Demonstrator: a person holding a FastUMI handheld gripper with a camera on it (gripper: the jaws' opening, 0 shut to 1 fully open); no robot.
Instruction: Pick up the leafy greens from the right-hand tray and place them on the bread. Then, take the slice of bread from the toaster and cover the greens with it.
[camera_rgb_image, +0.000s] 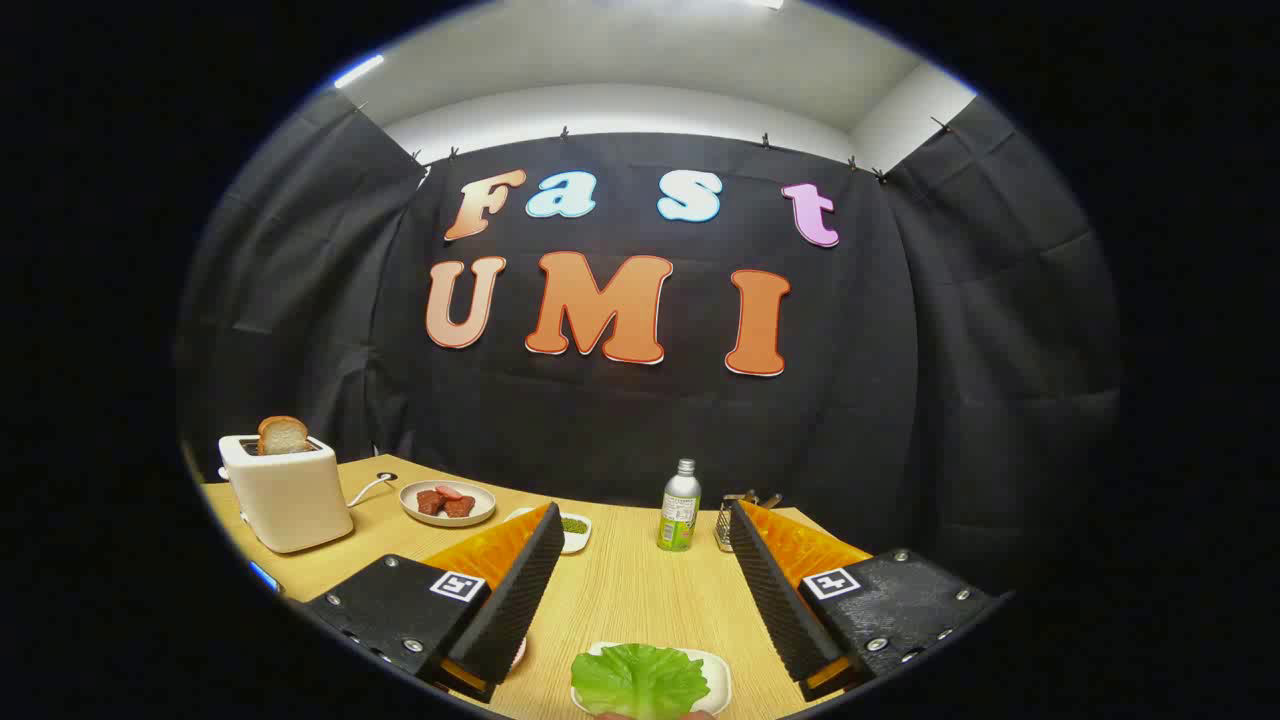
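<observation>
Gripper (640, 585) spread wide above the tabletop's (630, 590) near edge, leafy greens (640, 680) on their tray (718, 678) between the fingers; first step: next, descend and pinch them

On the counter (640, 600): one toaster (288, 492) with one bread slice (283, 435), one bottle (680, 506), one lettuce leaf (640, 680), three dishes (447, 503), one grater (727, 522).
</observation>
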